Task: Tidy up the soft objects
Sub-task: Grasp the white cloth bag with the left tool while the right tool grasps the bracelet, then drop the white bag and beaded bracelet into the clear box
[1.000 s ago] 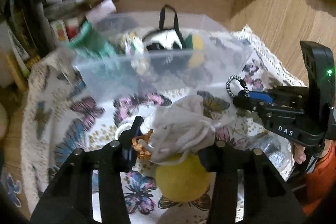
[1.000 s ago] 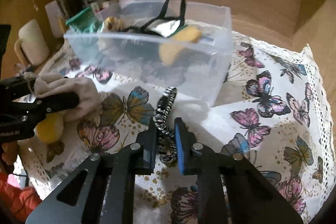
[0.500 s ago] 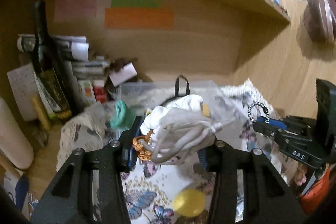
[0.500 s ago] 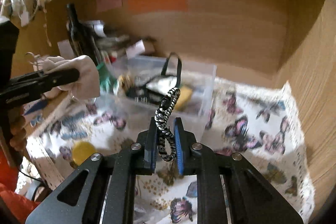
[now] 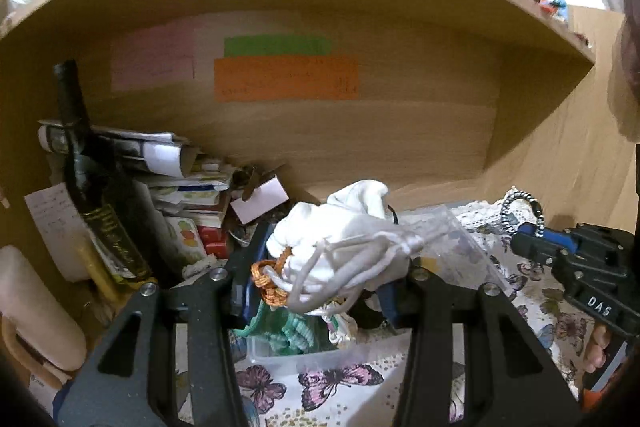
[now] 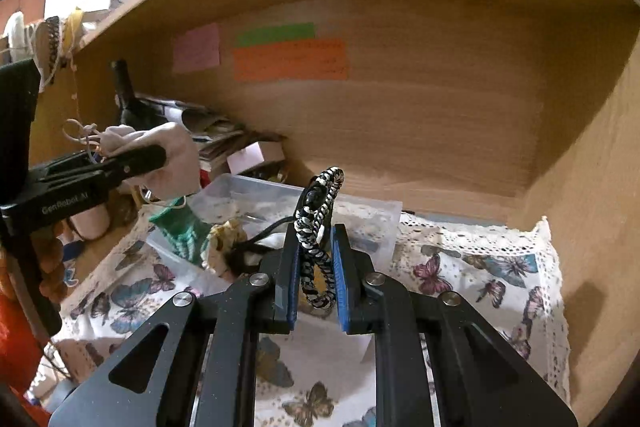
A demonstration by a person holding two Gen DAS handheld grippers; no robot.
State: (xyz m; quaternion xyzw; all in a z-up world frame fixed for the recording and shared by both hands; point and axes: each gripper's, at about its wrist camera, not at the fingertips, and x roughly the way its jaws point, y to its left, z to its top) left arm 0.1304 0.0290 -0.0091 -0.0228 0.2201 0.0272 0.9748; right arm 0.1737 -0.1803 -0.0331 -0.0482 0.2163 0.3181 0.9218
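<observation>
Left wrist view: a wooden alcove (image 5: 360, 131) fills the far half, with pink, green and orange paper notes (image 5: 286, 77) stuck to its back wall.
Tablecloth: a white butterfly-print tablecloth (image 6: 472, 267) with a lace edge covers the surface below both grippers.
Clutter: a dark bottle (image 5: 94, 187) leans at far left beside stacked papers and small boxes (image 5: 180, 183).
Clear bin: a clear plastic bin (image 6: 256, 195) sits on the cloth against the far wall; a green knitted item (image 6: 180, 231), a black strap (image 6: 264, 239) and other soft pieces lie inside it.
Left gripper: the left gripper (image 5: 320, 275) is raised above the near edge of the bin, its fingers pinching a white drawstring pouch (image 5: 344, 239).
Pouch: the pouch bulges upward between the fingers, its white cords trailing toward the near side, with an orange braided piece (image 5: 268, 279) at its left.
Right gripper: the right gripper (image 6: 316, 283) is to the right, its blue pads pressed on a black-and-white braided bracelet (image 6: 318, 227).
Bracelet: the bracelet stands upright above the fingertips, held in the air near the bin's right end.
</observation>
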